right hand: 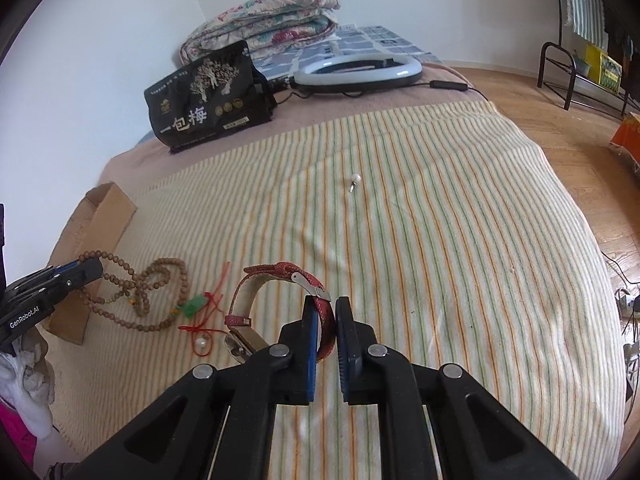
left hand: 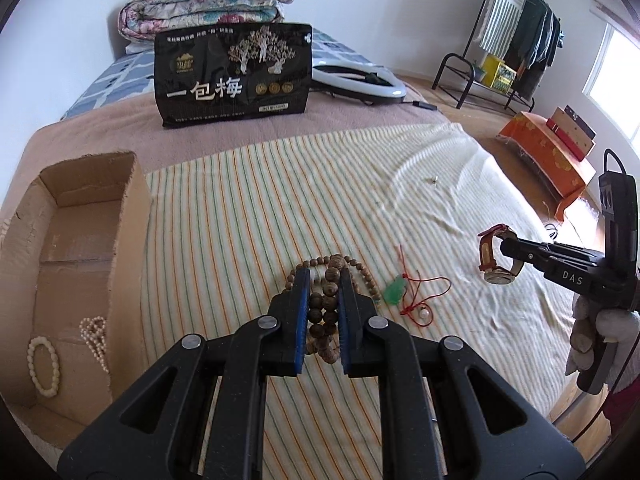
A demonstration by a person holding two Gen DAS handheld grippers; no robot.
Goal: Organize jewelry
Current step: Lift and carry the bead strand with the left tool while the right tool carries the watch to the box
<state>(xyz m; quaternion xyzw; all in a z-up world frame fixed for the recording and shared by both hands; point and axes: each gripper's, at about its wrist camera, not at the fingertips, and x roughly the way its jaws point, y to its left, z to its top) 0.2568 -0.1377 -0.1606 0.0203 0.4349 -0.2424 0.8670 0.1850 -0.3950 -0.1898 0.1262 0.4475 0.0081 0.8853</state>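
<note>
On striped blanket [right hand: 440, 240], my left gripper [left hand: 324, 280] clamps wooden beads [left hand: 324, 316]; right gripper [right hand: 326, 304] pinches red watch [right hand: 280, 300] strap (cardboard box [left hand: 80, 240] at left edge, open room rightward).

**Clearance on the bed**

Striped blanket [right hand: 440, 240] lies bare across centre and right of the right wrist view, save one pearl earring [right hand: 354, 181]. Lower left crowded: wooden bead necklace [right hand: 152, 292], jade pendant [right hand: 193, 305], cardboard box [left hand: 80, 264]. Black snack bag [left hand: 234, 74] blocks upper centre.

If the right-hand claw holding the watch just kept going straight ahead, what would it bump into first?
Probably the striped blanket itself, since the right gripper with the red-strap watch points slightly down. The small pearl earring lies near that line; depth is unclear.
</note>
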